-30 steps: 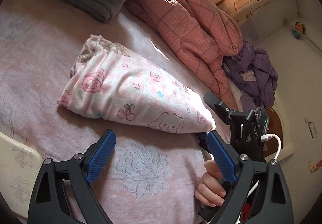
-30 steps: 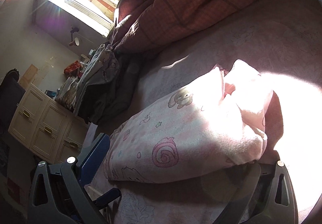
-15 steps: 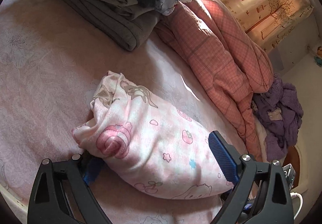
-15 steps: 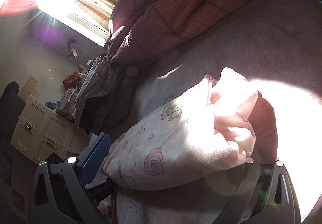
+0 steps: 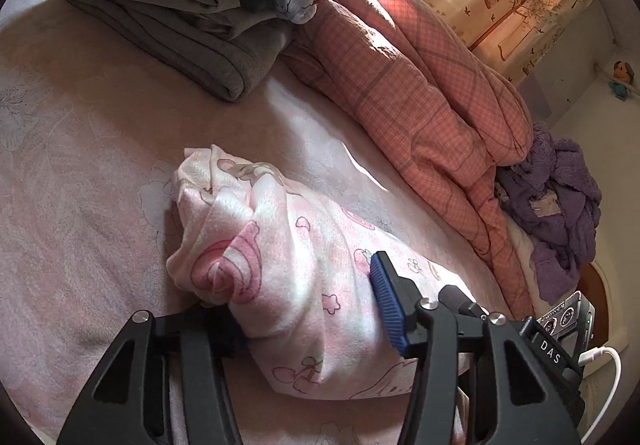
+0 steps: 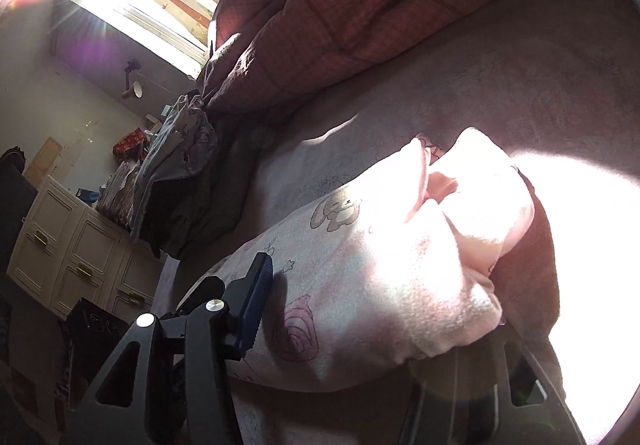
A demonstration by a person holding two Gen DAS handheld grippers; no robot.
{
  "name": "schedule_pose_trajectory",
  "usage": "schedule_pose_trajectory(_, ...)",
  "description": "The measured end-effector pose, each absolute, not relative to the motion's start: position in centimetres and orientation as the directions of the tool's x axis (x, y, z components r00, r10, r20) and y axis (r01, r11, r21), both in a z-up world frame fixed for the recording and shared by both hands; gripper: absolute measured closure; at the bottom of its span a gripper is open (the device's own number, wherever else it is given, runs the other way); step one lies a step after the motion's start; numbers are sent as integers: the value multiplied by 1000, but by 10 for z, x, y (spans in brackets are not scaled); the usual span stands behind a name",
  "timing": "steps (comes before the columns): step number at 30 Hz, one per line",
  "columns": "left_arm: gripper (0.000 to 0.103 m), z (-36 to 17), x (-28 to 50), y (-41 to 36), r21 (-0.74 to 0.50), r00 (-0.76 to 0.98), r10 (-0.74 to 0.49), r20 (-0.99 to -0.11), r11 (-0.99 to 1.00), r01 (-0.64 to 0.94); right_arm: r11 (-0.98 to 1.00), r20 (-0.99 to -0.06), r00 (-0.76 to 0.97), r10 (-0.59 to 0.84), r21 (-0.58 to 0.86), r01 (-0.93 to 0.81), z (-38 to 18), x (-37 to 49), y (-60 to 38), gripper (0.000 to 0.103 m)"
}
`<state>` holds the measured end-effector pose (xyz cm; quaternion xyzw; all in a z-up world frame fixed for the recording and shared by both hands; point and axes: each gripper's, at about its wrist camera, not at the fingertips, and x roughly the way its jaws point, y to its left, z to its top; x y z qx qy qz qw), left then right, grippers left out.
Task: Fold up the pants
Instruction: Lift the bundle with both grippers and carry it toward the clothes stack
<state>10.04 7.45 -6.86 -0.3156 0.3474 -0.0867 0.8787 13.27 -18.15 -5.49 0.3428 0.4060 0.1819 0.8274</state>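
Observation:
The pink cartoon-print pants (image 5: 280, 229) lie folded into a thick bundle on the pink bed sheet (image 5: 80, 165). My left gripper (image 5: 308, 305) straddles one end of the bundle. Its jaws are closing, the blue right pad (image 5: 386, 305) pressing into the cloth and the left finger hidden behind the bunched fabric. In the right wrist view the pants (image 6: 380, 245) glow in strong sunlight. My right gripper (image 6: 376, 309) is closing on the other end. Its left pad (image 6: 256, 301) dents the cloth, while the right finger is lost under the bundle and glare.
A stack of grey folded clothes (image 5: 192, 29) sits at the far side of the bed. A pink plaid quilt (image 5: 420, 85) runs along the back, with a purple blanket (image 5: 560, 197) at its end. White drawers (image 6: 72, 249) stand beside the bed.
The left gripper moved forward over the bundle's end. Both grippers' jaws went from wide apart to squeezing the pants, and the cloth has bunched up between them.

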Motion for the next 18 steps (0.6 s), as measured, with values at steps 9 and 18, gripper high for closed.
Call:
schedule_pose_trajectory(9, 84, -38, 81, 41, -324, 794, -228, -564, 945, 42, 859, -609, 663, 435, 502, -102, -34, 120, -155, 89)
schedule_pose_trajectory(18, 84, -1, 36, 20, -7, 924, -90, -373, 996, 94, 917, -459, 804, 377, 306, -255, 19, 73, -145, 89)
